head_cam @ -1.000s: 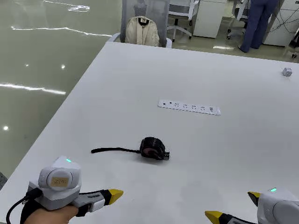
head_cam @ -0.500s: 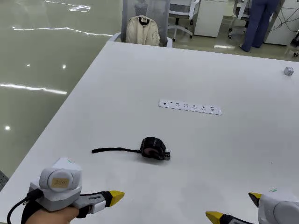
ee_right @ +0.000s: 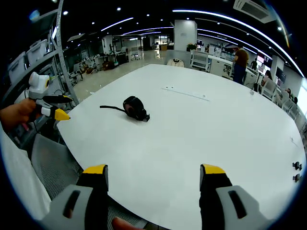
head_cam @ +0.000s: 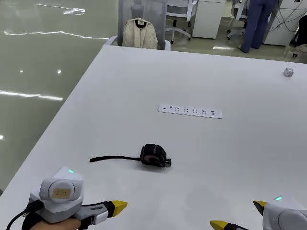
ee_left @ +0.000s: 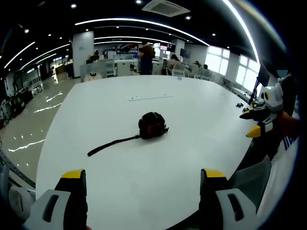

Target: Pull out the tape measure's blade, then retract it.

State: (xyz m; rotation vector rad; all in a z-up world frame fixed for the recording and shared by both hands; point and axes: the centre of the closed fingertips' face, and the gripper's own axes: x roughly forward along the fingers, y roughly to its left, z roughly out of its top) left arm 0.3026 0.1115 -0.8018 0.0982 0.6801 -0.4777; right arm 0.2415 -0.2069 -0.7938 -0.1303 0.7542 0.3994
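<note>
The tape measure (head_cam: 154,155) lies on the white table (head_cam: 230,158), well ahead of both tools, its black strap (head_cam: 112,158) trailing to the left. The left gripper (ee_left: 143,176) and the right gripper (ee_right: 153,169) are both spread wide and hold nothing. I think the tape measure may slide away when pushed (nothing blocks it), or a jaw may catch the strap by mistake.

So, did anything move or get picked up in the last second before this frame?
Nothing visibly changed; only the head camera drifted a little. The tape measure lies in the same spot on the table, no blade pulled out, its black strap trailing to one side. The left gripper and right gripper are open as before, near the table's edge, short of the tape measure. The power strip has not moved.
</note>
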